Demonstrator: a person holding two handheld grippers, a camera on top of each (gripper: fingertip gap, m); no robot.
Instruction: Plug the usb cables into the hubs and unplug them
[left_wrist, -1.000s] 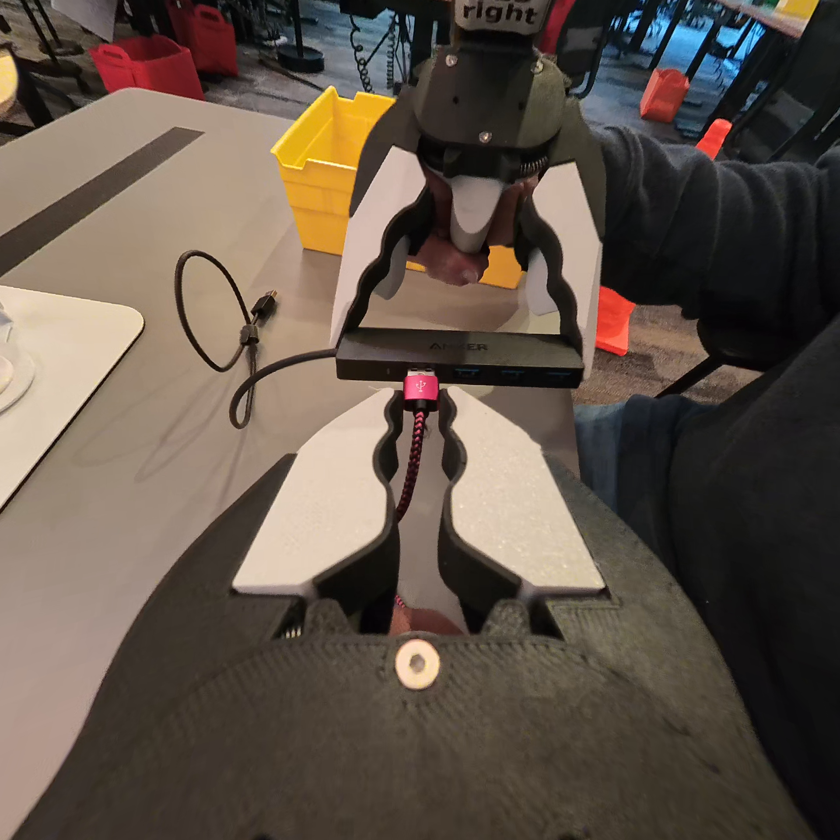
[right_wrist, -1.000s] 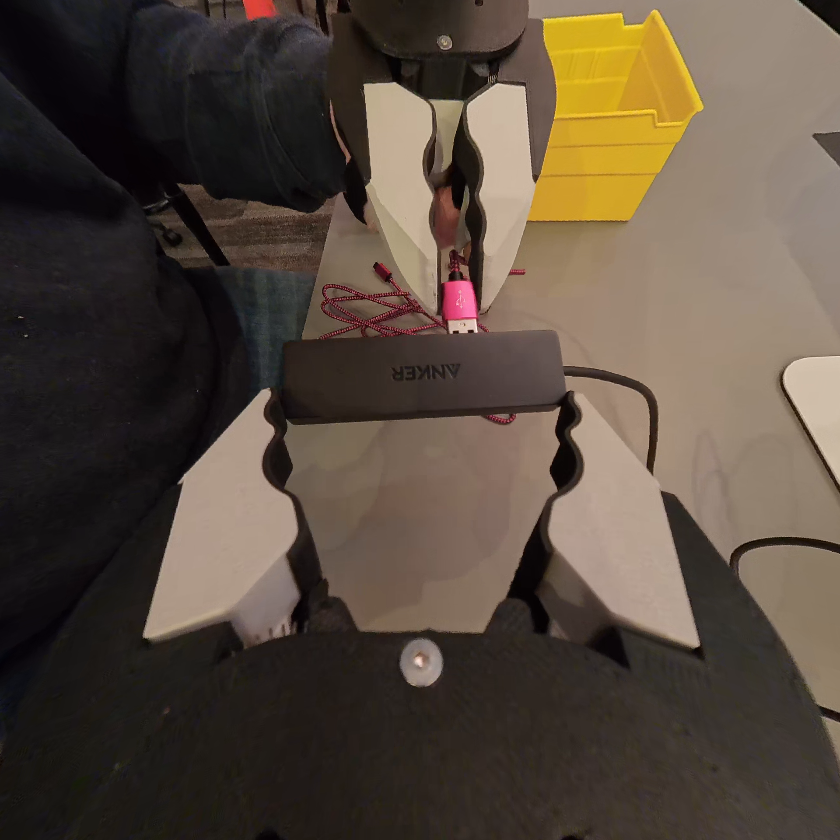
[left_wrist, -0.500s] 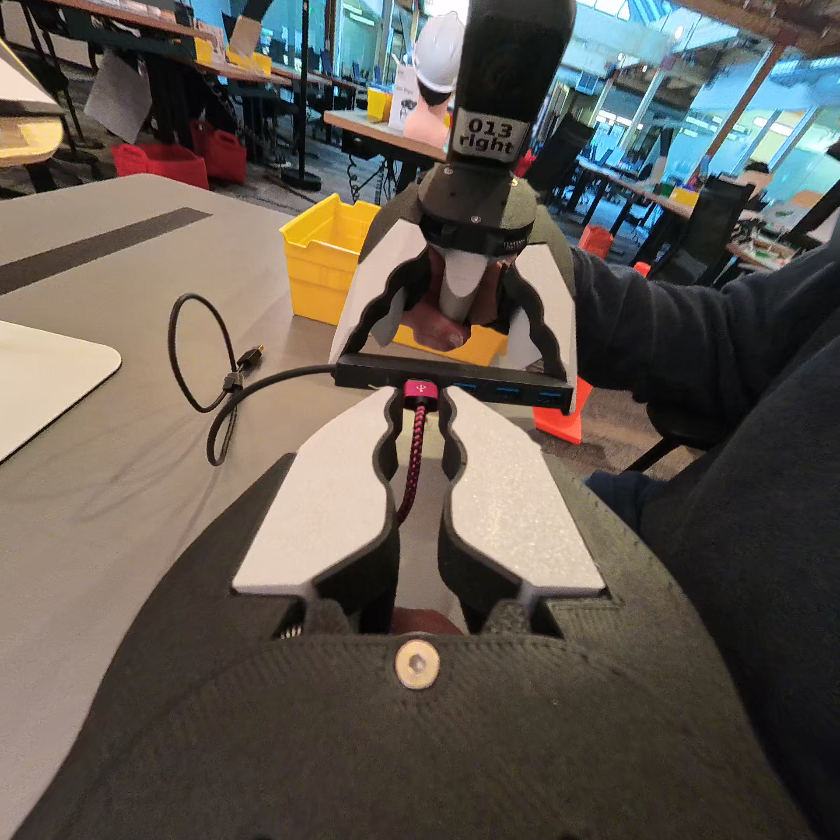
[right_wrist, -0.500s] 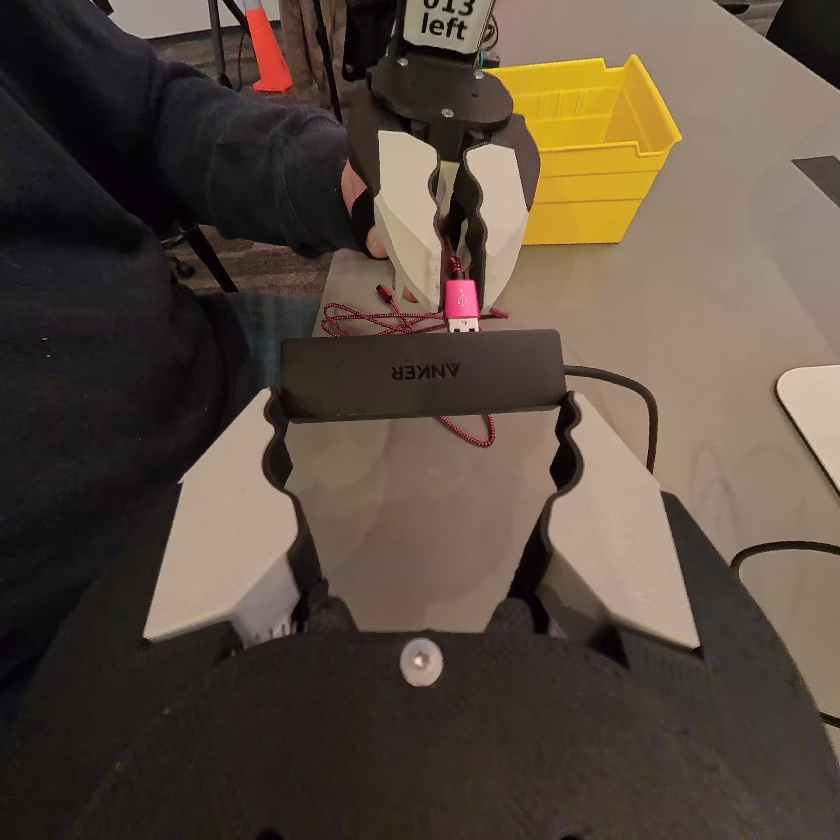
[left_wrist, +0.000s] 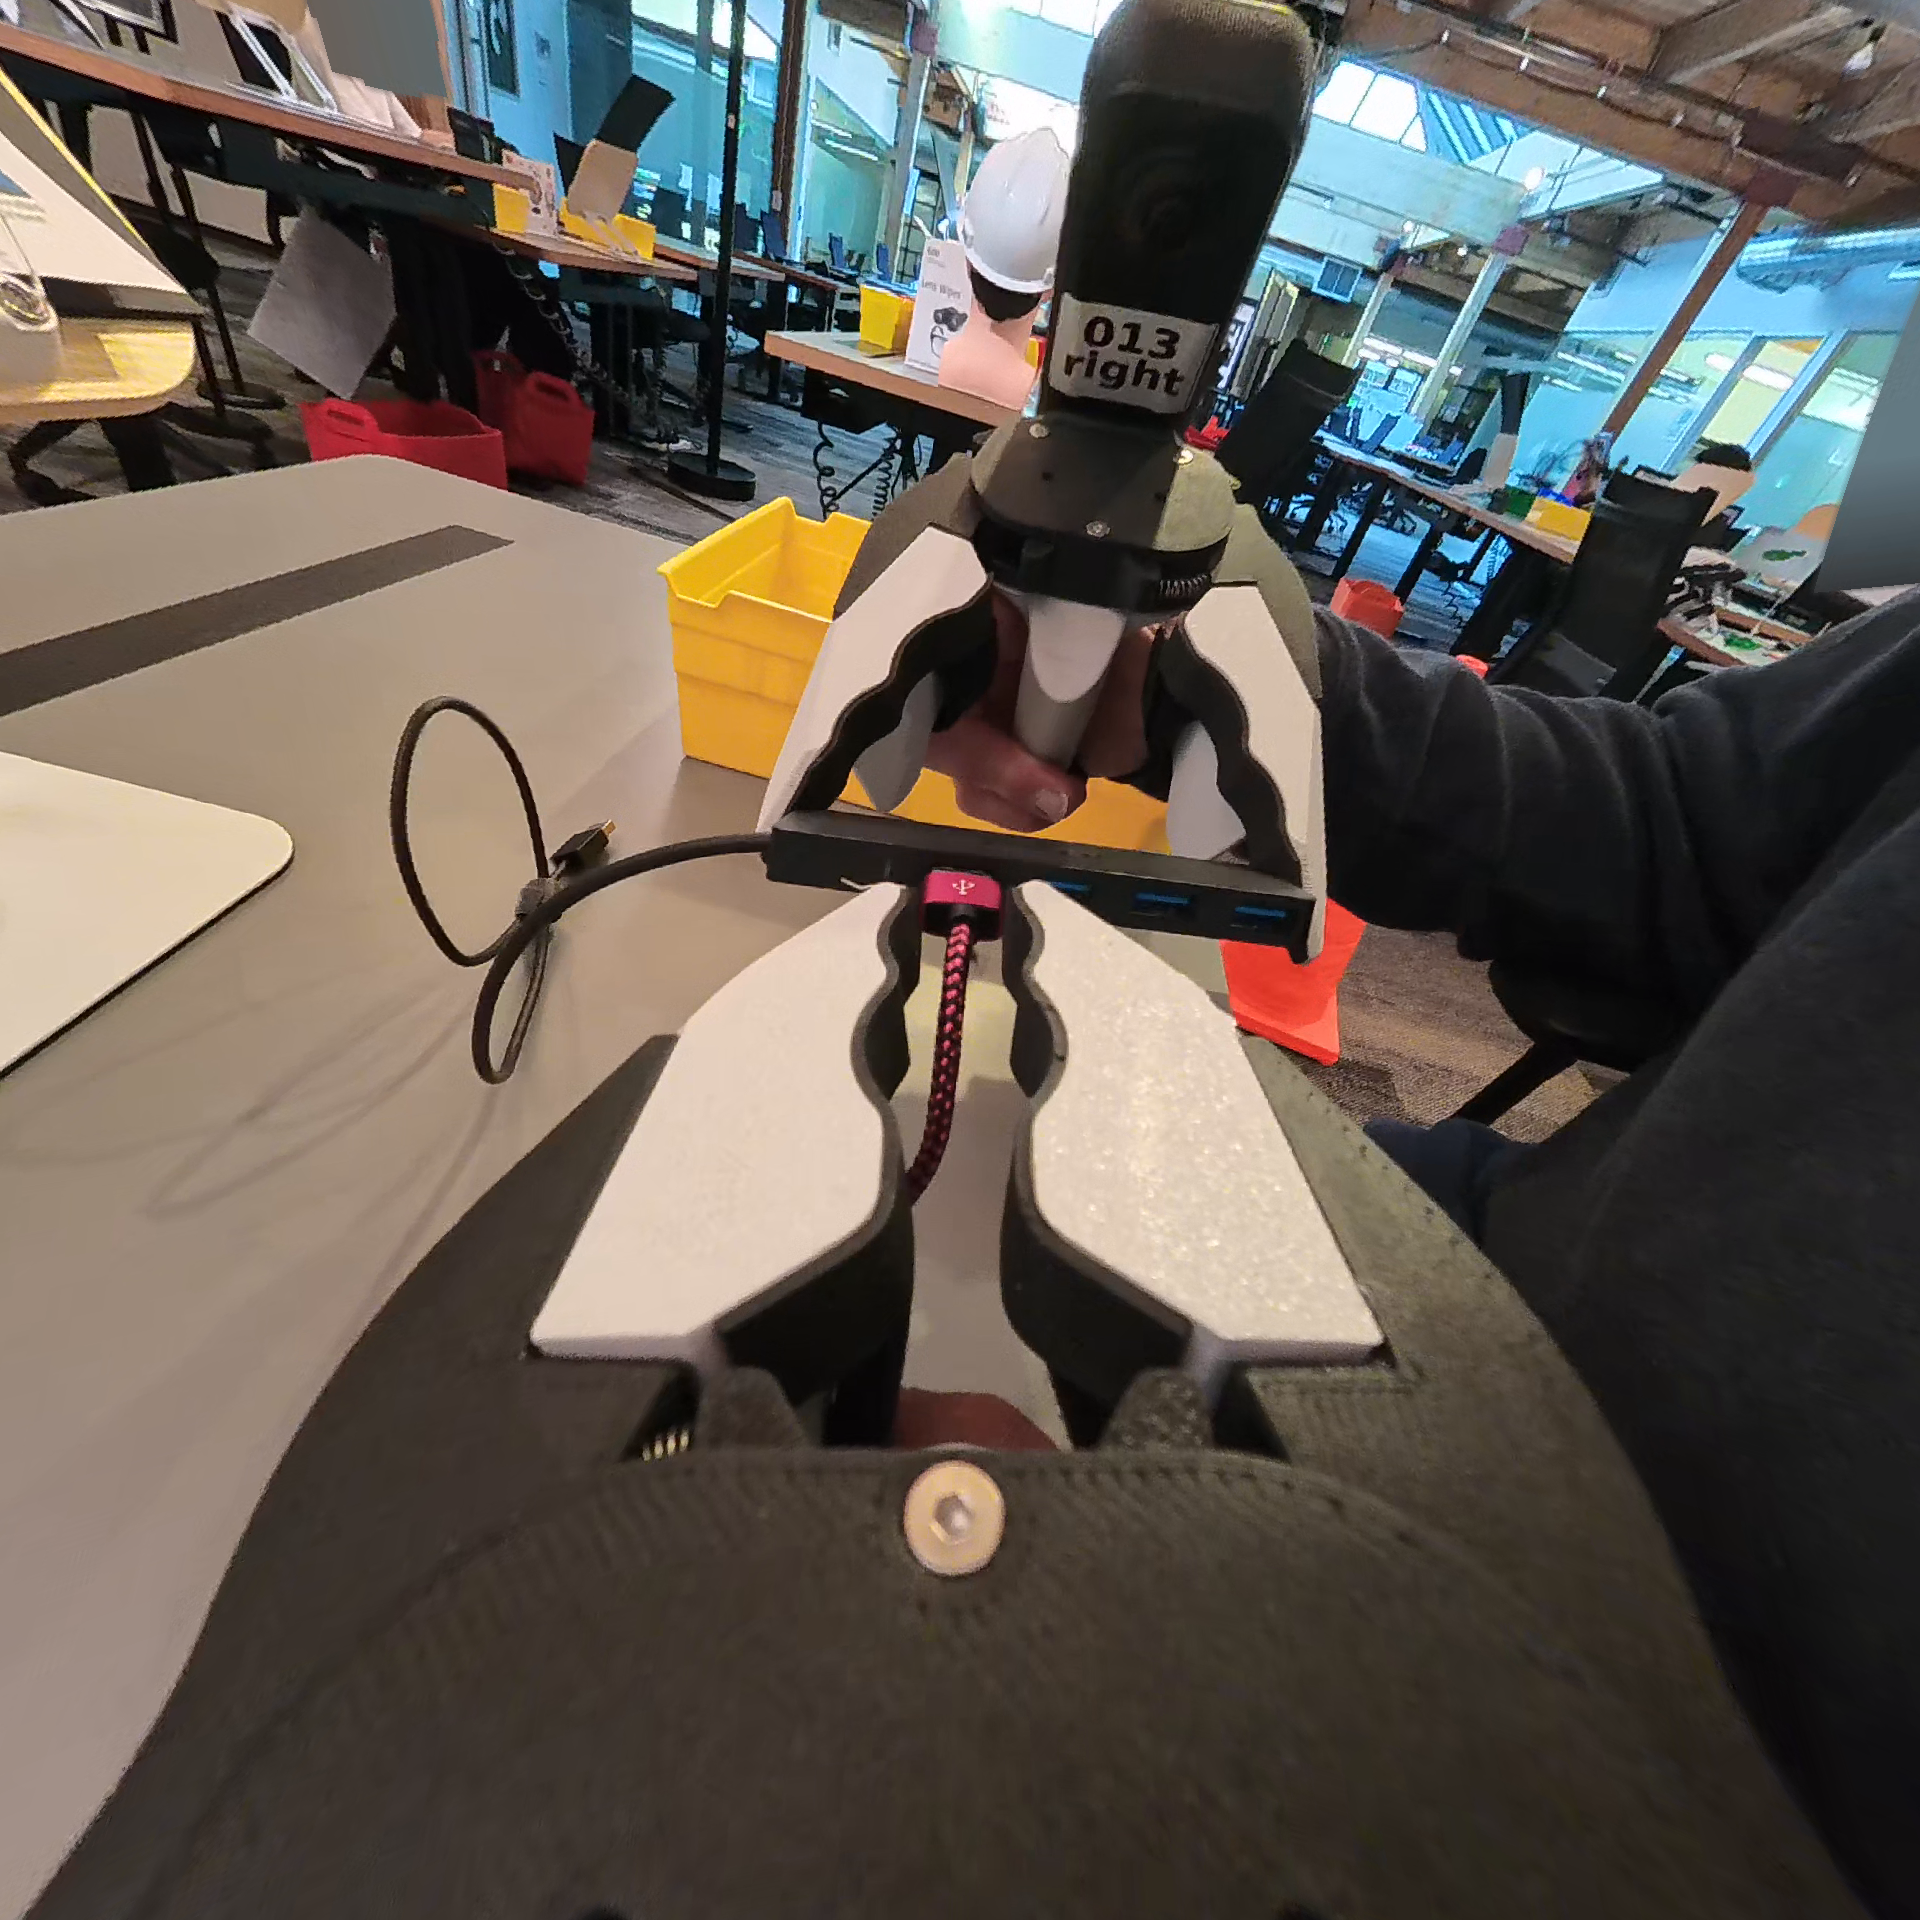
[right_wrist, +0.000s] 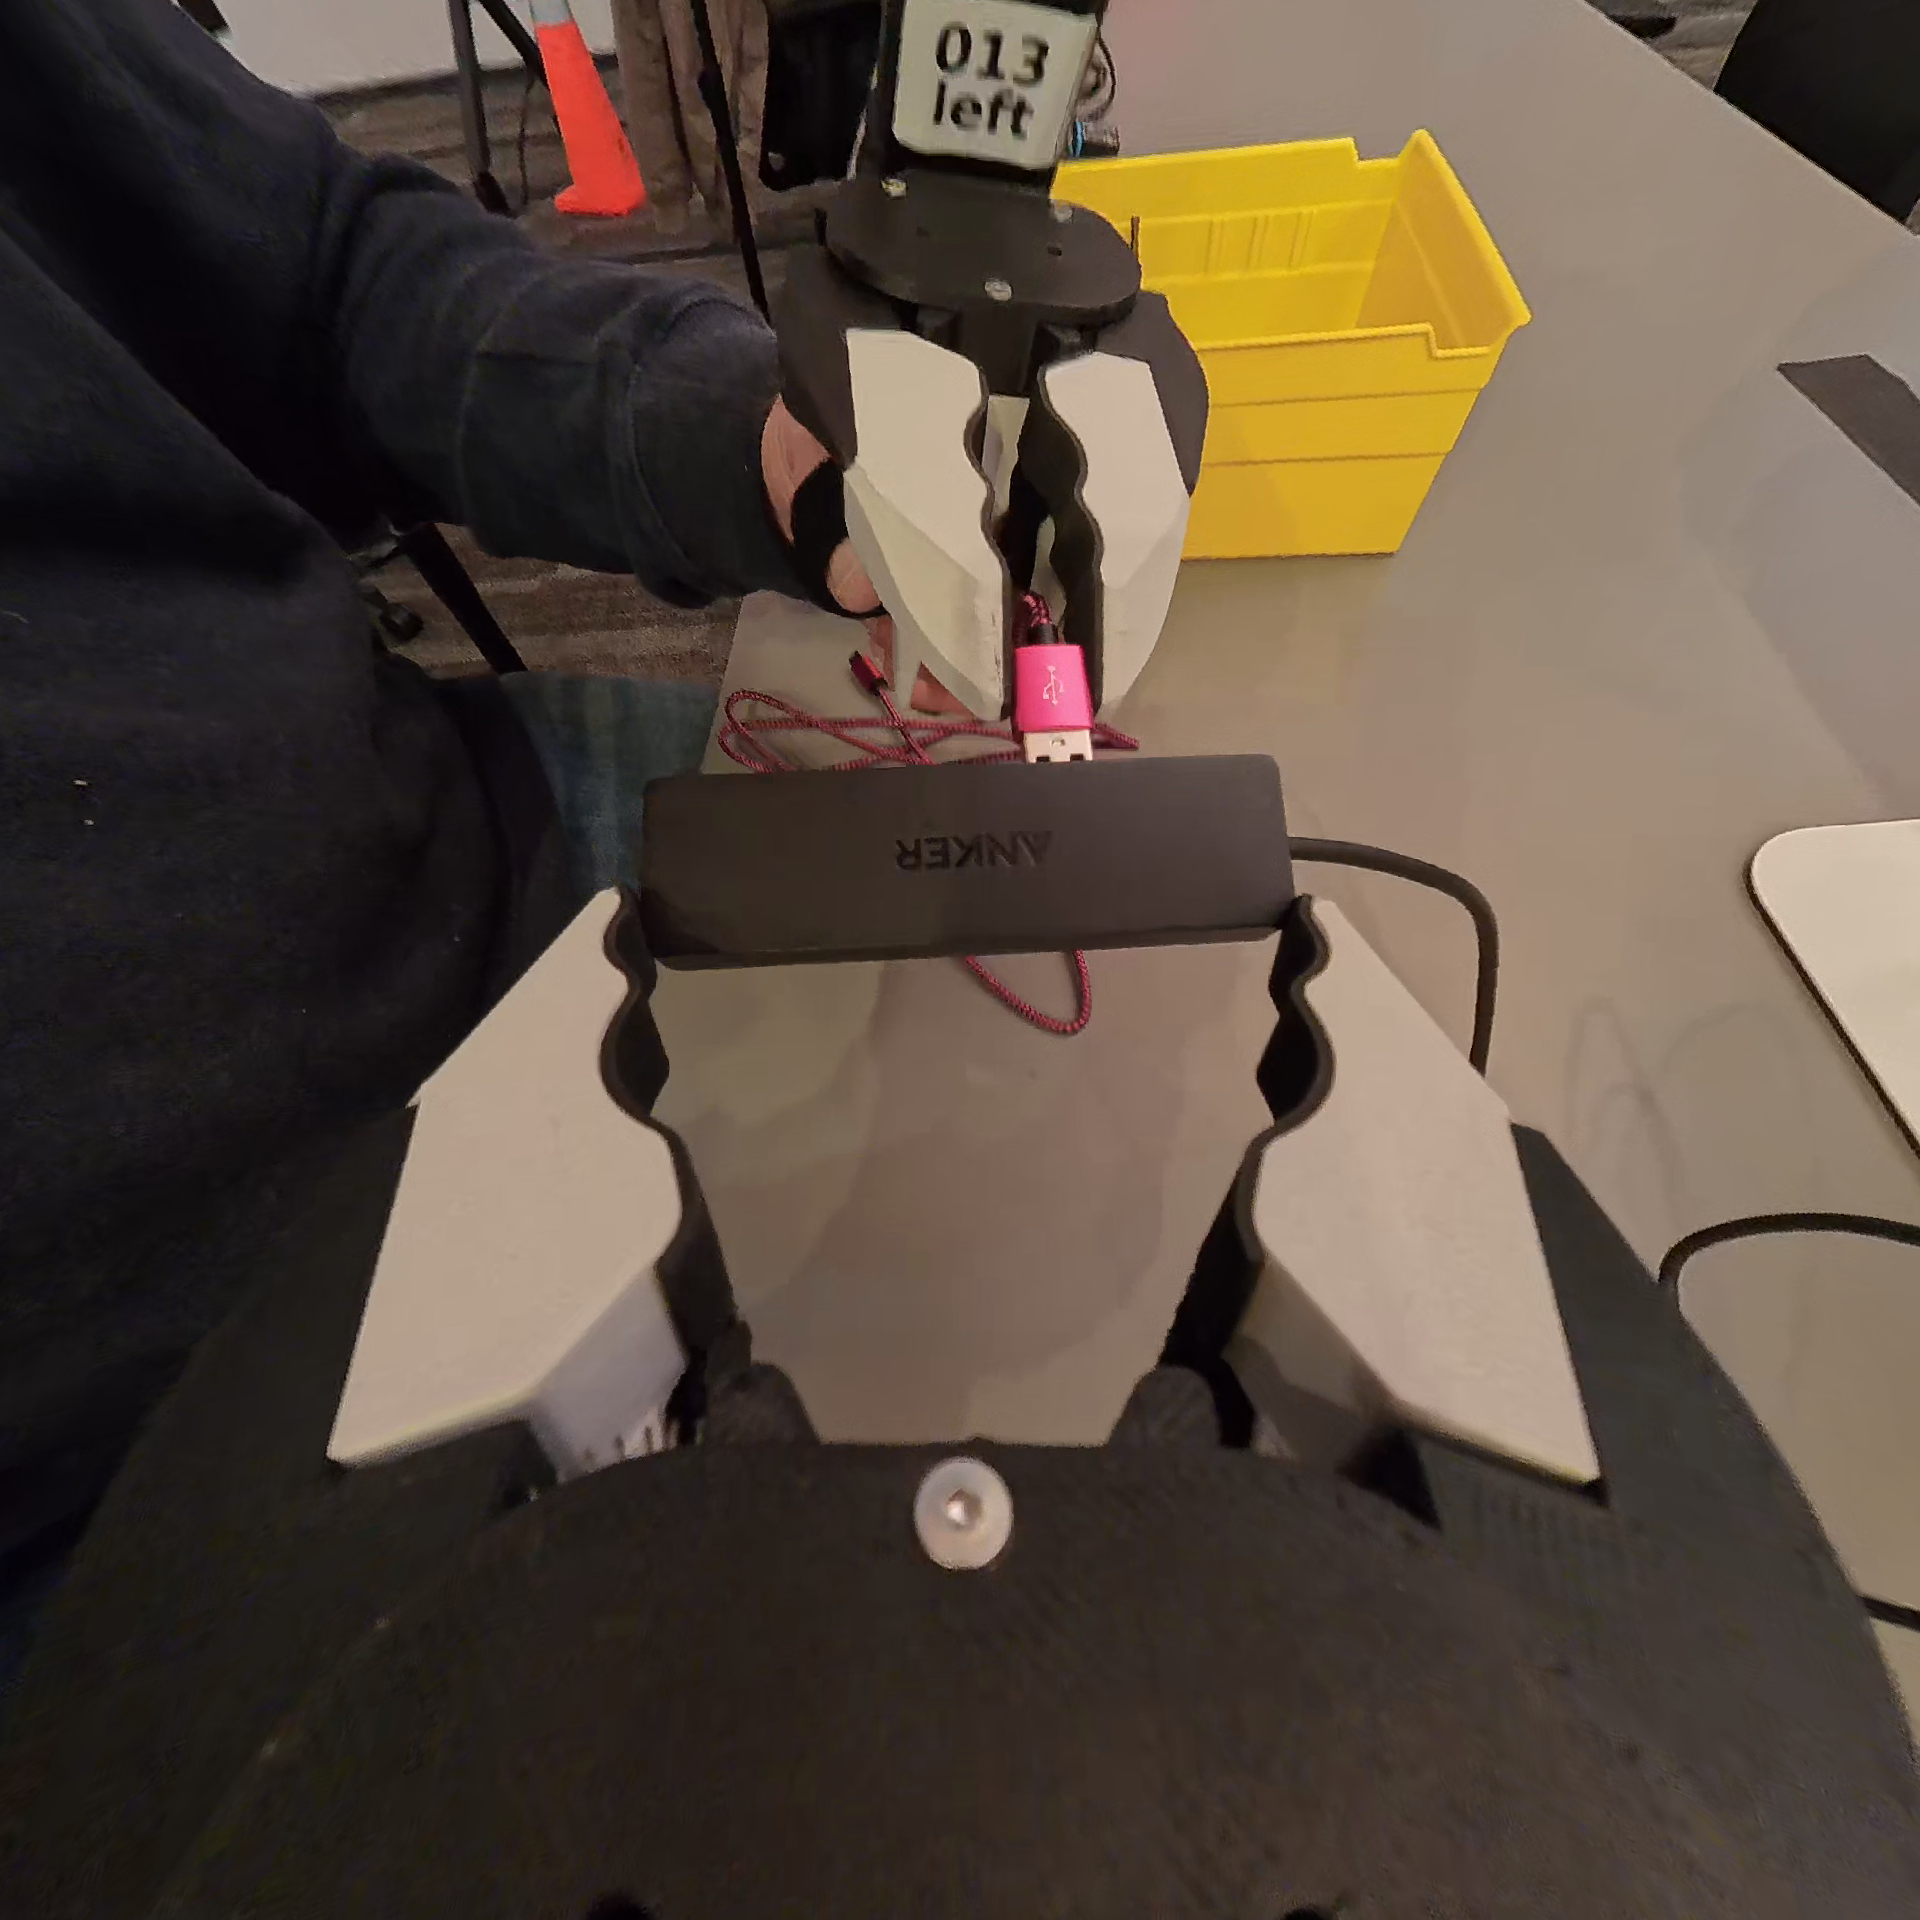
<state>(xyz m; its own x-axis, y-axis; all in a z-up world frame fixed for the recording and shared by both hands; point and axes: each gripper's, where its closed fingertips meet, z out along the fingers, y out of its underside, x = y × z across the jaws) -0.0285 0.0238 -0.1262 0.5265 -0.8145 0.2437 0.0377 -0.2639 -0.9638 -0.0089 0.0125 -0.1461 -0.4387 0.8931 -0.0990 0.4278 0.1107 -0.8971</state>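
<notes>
Left gripper (left_wrist: 961, 914) fingers narrow, pinching pink USB plug (left_wrist: 963, 891) of braided cable (left_wrist: 940, 1049). Plug's metal tip at hub port, part still exposed in right wrist view. Right gripper (right_wrist: 961, 914) fingers wide, clamping black hub (right_wrist: 966, 857) by its short ends, held above grey worktop (left_wrist: 260, 1143). Hub's black lead (left_wrist: 488, 883) loops toward 9 o'clock. Yellow bin (left_wrist: 743, 634) beyond hub, at 11 o'clock in left wrist view.

A yellow bin (left_wrist: 748, 623) stands on the grey surface (left_wrist: 260, 1195), a white mat (left_wrist: 94, 894) lies near, and an orange cone (left_wrist: 1288, 987) sits on the floor.
</notes>
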